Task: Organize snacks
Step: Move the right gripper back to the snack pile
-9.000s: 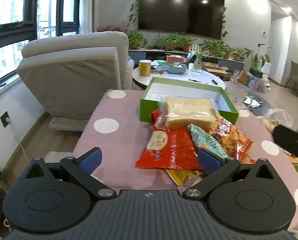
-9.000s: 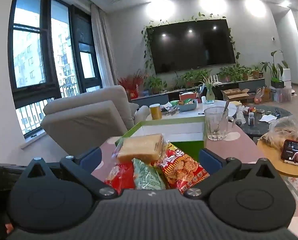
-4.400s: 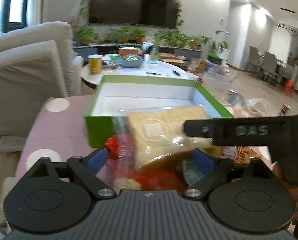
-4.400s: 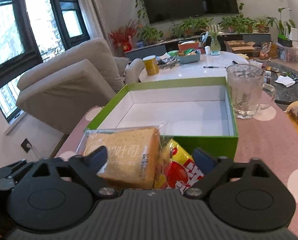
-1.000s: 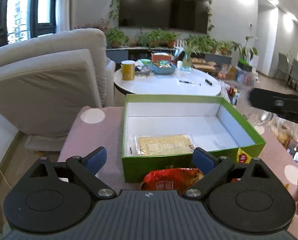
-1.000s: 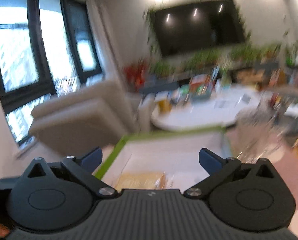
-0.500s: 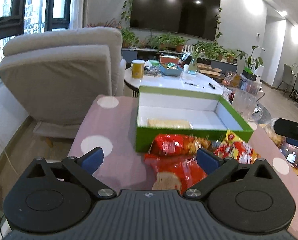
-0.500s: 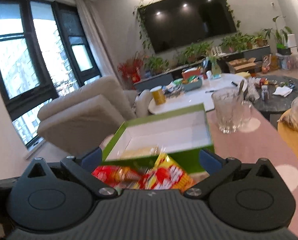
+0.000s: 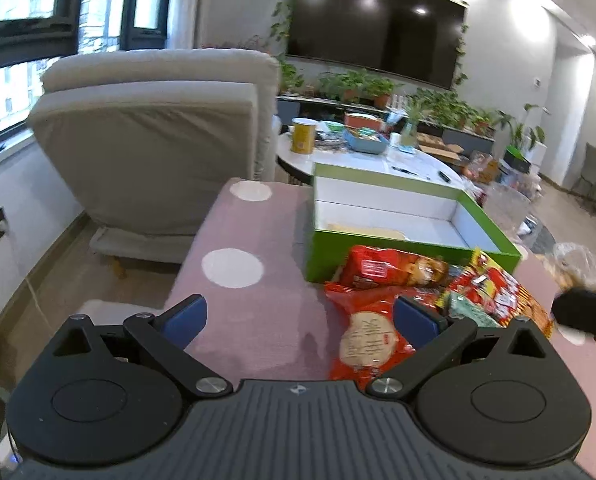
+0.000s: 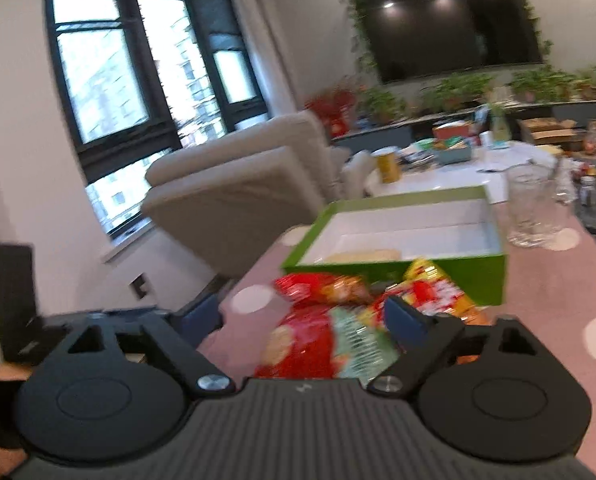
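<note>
An open green box [image 9: 378,250] [image 10: 398,276] stands on the pink dotted tablecloth. A flat bread packet [image 9: 362,232] [image 10: 362,256] lies inside it at the near left. In front of the box lies a heap of snack bags: a large red bag [image 9: 370,332] [image 10: 298,344], a smaller red bag [image 9: 394,270] [image 10: 322,286], a yellow-red bag [image 9: 494,284] [image 10: 438,292] and a green pack [image 9: 470,314] [image 10: 358,344]. My left gripper [image 9: 298,318] is open and empty, left of the heap. My right gripper [image 10: 304,318] is open above the heap's near end, holding nothing.
A beige armchair [image 9: 150,136] stands beyond the table's left edge. A glass mug [image 10: 534,208] sits right of the box. Behind is a cluttered round white table [image 9: 378,160]. Bare cloth [image 9: 250,240] lies left of the box. The right view is blurred.
The bread packet, held over the heap earlier, lay in the box a second ago. Both grippers have since drawn back from the box, so the heap of bags shows in front.
</note>
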The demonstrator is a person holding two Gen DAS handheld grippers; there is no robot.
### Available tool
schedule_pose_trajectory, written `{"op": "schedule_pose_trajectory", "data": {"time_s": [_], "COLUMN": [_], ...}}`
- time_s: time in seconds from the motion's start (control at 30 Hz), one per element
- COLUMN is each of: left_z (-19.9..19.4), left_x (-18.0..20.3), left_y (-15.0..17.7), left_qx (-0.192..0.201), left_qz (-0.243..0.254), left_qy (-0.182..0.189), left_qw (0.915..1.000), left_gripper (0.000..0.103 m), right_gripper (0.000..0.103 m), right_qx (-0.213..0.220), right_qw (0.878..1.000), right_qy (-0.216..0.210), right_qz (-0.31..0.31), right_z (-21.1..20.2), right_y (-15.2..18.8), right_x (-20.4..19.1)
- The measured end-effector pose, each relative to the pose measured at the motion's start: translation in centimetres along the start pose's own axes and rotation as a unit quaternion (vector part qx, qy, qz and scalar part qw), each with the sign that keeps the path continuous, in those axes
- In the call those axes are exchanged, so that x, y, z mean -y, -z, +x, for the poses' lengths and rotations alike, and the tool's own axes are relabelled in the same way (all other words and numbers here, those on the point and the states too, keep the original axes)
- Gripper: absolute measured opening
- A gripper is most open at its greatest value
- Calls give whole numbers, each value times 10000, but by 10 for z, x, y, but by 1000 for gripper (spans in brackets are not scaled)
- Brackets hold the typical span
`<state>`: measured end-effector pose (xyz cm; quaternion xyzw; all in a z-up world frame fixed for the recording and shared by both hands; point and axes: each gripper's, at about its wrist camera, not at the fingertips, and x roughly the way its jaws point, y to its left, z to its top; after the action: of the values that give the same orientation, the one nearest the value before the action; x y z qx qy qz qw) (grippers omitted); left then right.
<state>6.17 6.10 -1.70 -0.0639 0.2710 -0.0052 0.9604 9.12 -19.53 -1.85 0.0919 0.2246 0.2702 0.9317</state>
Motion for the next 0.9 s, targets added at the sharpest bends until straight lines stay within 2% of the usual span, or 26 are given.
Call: {"op": "schedule_pose_trajectory", "data": {"time_s": [0.13, 0.37, 0.67, 0.77, 0.9], "left_z": [-1, 8, 29, 35, 43], "left_x": [-17, -29, -18, -11, -2], "left_y": [2, 8, 19, 22, 25], "left_qx": [-2, -96, -355, -411, -451], "left_qz": [-222, -297, -17, 133, 337], "left_qy": [-132, -76, 138, 249, 376], "left_qw": [9997, 9995, 9993, 9988, 9977], "left_gripper": [100, 100, 100, 100, 100], "right_gripper": [79, 79, 79, 79, 79], "right_qx": [-507, -1147, -744, -754, -792], "right_qw": [9984, 9928, 9900, 9904, 9918], "right_qy": [-245, 53, 1147, 1035, 909], "right_qz": [18, 330, 354, 513, 416], "right_z": [22, 61, 58, 55, 59], "right_y": [10, 26, 20, 20, 17], "right_x": [-10, -8, 12, 18, 13]}}
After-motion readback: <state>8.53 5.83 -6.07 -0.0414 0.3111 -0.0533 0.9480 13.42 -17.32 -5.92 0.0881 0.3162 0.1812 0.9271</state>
